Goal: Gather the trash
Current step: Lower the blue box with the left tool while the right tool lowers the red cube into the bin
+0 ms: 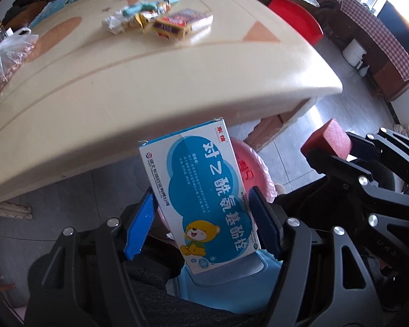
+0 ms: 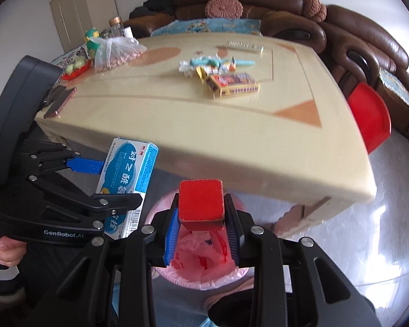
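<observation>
Left wrist view: my left gripper [image 1: 204, 223] pinches the blue medicine box [image 1: 201, 190] by its long sides, light, thin card that can dent; my right gripper [image 2: 201, 226] squeezes a stiff red block [image 2: 200, 200] over the pink-lined bin [image 2: 201, 259]. Farther away, on the counter [image 2: 231, 141], light, slippery wrappers [image 2: 218, 68] and a yellow box [image 2: 234, 84] wait; I would take the box by its edges.

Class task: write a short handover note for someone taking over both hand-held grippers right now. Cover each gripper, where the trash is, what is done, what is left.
Left gripper: shut on the blue-and-white medicine box, held below the table edge.
Right gripper: shut on the red block, directly above the pink-lined bin.
Done: both items lifted off the table.
Left: drop both in the bin, then fetch the wrappers and the yellow-and-red box in the table's middle.
</observation>
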The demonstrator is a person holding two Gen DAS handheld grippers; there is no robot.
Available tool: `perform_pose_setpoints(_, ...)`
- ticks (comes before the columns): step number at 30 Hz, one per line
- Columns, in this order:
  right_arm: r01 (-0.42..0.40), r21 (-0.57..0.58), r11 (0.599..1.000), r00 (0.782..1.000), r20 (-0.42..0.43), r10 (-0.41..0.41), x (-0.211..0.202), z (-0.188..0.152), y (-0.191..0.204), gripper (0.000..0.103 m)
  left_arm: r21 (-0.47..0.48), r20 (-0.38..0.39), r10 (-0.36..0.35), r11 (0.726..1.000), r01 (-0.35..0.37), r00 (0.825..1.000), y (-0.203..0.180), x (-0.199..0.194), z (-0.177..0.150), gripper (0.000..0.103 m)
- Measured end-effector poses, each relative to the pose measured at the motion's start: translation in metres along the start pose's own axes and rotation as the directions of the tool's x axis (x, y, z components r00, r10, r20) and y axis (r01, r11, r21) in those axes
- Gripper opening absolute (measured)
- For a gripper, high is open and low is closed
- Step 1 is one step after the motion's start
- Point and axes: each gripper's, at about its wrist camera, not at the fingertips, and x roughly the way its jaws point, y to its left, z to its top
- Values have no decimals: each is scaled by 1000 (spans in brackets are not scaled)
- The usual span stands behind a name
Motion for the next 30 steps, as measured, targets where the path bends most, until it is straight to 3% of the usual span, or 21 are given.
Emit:
perform_pose_setpoints(10,-9,48,999,993,-119,15,60,-23,-11,30,-59,-116,-36,998,29,993,2,72,-20,67)
perform_pose_setpoints(15,-12,86,996,978,-204,30,104,-38,-21,30,-109,-162,-54,993,37,985,7,108,-22,67)
perform_pose_setpoints(30,54,96,994,898,-439,-7,223,-81,-49,30,-254,-337,-120,967,32,934,35,215,-32,67)
